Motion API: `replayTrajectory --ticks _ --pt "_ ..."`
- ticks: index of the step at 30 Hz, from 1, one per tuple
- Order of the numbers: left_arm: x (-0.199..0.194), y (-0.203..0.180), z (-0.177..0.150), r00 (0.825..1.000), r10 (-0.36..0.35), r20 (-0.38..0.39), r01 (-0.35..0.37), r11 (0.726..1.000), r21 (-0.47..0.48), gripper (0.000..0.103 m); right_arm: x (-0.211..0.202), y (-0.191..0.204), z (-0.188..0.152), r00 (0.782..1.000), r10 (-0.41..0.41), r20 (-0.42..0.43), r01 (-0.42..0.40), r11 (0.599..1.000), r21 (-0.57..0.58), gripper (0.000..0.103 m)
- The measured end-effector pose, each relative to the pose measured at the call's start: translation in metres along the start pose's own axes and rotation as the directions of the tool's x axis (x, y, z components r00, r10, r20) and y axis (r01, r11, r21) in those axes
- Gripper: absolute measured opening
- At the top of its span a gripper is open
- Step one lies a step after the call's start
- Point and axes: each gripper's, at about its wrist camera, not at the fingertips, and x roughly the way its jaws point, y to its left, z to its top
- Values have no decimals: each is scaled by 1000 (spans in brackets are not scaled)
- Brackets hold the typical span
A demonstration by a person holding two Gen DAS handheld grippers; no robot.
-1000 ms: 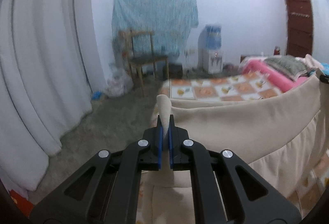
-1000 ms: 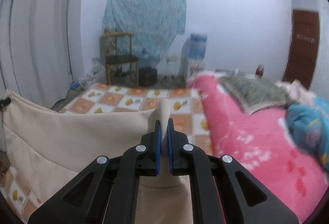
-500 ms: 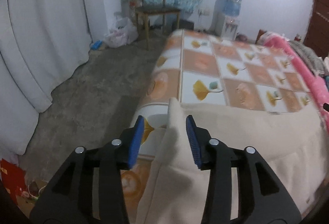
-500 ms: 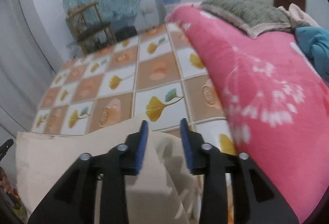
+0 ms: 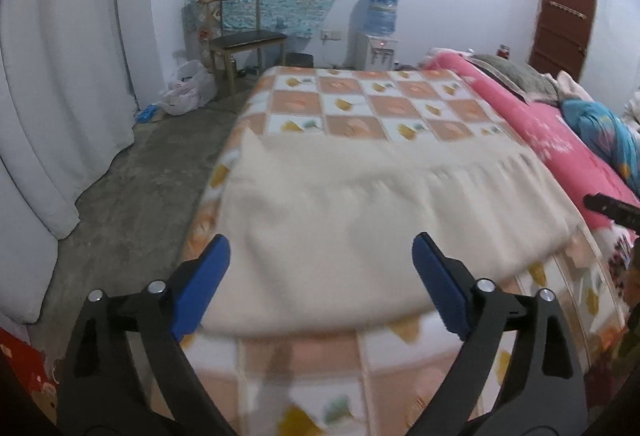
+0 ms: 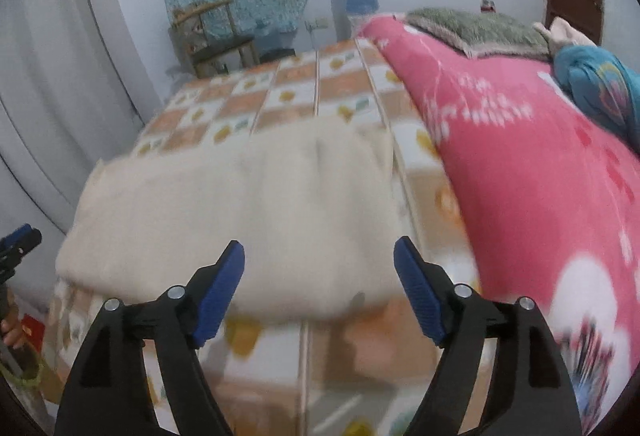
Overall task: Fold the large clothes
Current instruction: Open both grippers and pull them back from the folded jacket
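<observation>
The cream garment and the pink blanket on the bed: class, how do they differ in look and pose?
The cream garment is plain; the pink blanket bears white flower prints. The cream garment lies low and flat on the checked bedspread; the pink blanket rises in a bulky heap beside it. Neither is gripped.

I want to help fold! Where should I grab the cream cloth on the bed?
Probably its two far corners, coming over from the near side. The cream cloth lies flat across the checked bedspread, so the corners are easiest to pinch and pull back.
</observation>
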Motion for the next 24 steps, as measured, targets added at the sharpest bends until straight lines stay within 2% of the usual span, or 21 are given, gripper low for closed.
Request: replayTrajectory --ticks 5,8,12,17,19,21,24 --pt "-15 -26 -43 998 -45 -46 42 997 -67 92 -14 21 -46 1000 -11 -29 12 1000 15 86" --pt "-25 -34 -60 999 -18 -31 15 995 -98 93 -32 37 -63 998 -48 35 49 998 -28 92" --pt "-35 -44 -66 1000 16 -25 -18 994 -105 95 -58 56 -67 982 -115 151 131 986 -103 96" --pt "-46 -56 -63 998 62 -10 -63 994 -88 95 -82 70 -64 961 -110 252 147 980 -131 96" --pt "-47 -62 -59 994 112 -5 -112 991 -71 95 -84 74 -63 968 -63 244 100 985 -143 96" --pt "-49 -67 -56 990 143 6 -142 988 -63 95 -82 75 -62 977 -53 207 81 988 -131 96" --pt "-49 -73 -51 989 150 10 -149 986 -74 95 -77 76 -63 985 -43 168 64 990 -126 96"
